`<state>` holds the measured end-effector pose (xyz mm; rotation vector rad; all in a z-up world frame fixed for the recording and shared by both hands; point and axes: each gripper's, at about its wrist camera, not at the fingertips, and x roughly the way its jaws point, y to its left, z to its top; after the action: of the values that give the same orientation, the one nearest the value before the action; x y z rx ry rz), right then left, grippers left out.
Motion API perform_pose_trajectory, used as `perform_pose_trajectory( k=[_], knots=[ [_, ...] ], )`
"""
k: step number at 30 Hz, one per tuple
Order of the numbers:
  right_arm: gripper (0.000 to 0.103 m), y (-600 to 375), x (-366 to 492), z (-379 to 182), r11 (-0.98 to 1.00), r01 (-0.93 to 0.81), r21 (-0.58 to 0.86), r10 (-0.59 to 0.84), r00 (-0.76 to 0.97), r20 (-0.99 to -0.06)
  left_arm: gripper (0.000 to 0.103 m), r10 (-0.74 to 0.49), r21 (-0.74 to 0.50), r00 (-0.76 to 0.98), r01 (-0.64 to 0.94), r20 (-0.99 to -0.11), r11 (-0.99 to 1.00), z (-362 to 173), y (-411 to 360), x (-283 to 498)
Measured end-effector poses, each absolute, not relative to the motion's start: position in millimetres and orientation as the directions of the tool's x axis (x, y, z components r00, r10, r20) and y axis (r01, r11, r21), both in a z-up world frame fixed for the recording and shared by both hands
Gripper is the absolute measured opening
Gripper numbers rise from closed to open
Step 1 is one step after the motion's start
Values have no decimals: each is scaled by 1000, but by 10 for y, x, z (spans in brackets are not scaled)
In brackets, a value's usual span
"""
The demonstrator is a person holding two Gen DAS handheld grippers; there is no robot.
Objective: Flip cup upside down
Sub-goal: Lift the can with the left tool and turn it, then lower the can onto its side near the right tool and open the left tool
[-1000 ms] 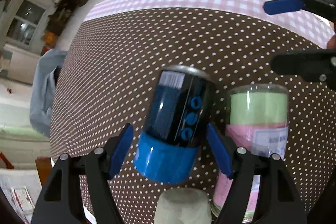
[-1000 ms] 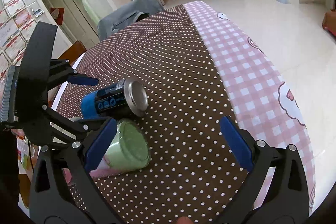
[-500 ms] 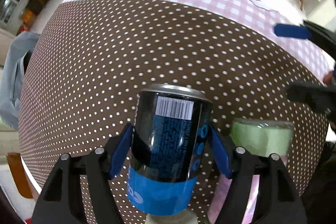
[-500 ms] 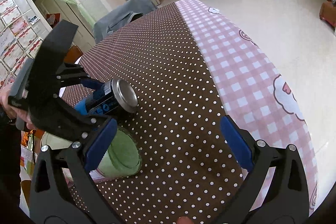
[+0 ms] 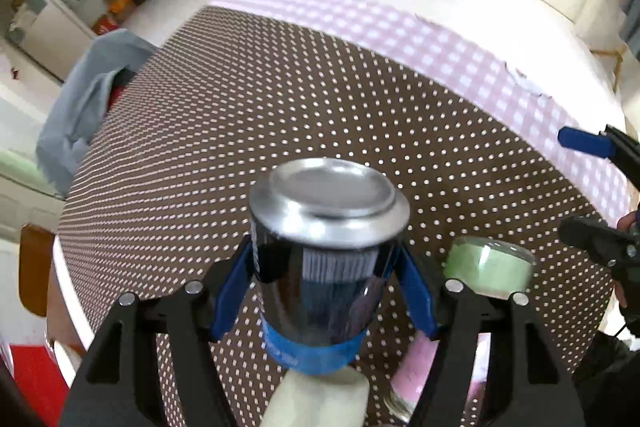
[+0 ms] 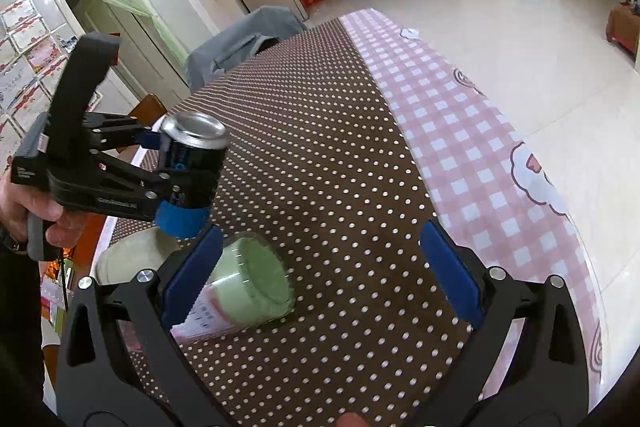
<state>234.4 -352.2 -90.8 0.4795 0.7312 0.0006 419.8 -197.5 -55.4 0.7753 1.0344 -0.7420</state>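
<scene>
A black cup [image 5: 320,279] with a blue band and a silver base is held off the table, base tilted upward, blue rim end down. My left gripper [image 5: 326,287] is shut on its sides; the right wrist view shows the same cup [image 6: 192,163] in that left gripper [image 6: 168,163], with a hand on the handle. My right gripper [image 6: 322,271] stands open above the dotted cloth, nothing between its fingers. Its two fingers also appear at the right edge of the left wrist view as the right gripper [image 5: 588,191].
A green and pink cup [image 6: 248,287] lies on its side by my right gripper's left pad, also seen as the green cup [image 5: 488,271]. A pale round container [image 6: 132,259] sits under the held cup. The brown dotted tablecloth [image 6: 320,147] has a pink checked border [image 6: 460,131]. A grey-draped chair [image 6: 240,43] stands at the far end.
The left gripper closed on the black cup, lifted it off the table and turned it, so its silver base now points up. The right gripper stayed open and nearly still.
</scene>
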Motion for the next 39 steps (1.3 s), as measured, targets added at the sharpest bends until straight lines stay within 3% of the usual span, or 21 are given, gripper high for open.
perform_pose_trajectory(
  k=[6, 16, 26, 39],
  knots=[
    [97, -3365, 2062, -706, 902, 138, 410, 154, 784, -602, 67, -231, 228, 419, 790, -878, 569, 49, -1659, 3748],
    [97, -3043, 1425, -510, 913, 89, 398, 157, 824, -544, 67, -327, 244, 510, 764, -796, 598, 275, -1290, 2636],
    [97, -2784, 954, -643, 920, 48, 389, 186, 821, -540, 67, -254, 282, 522, 738, -815, 613, -223, -816, 1663],
    [97, -2845, 641, -725, 915, 65, 398, 171, 830, -530, 67, -200, 204, 416, 743, -887, 638, -907, -962, 1758]
  ],
)
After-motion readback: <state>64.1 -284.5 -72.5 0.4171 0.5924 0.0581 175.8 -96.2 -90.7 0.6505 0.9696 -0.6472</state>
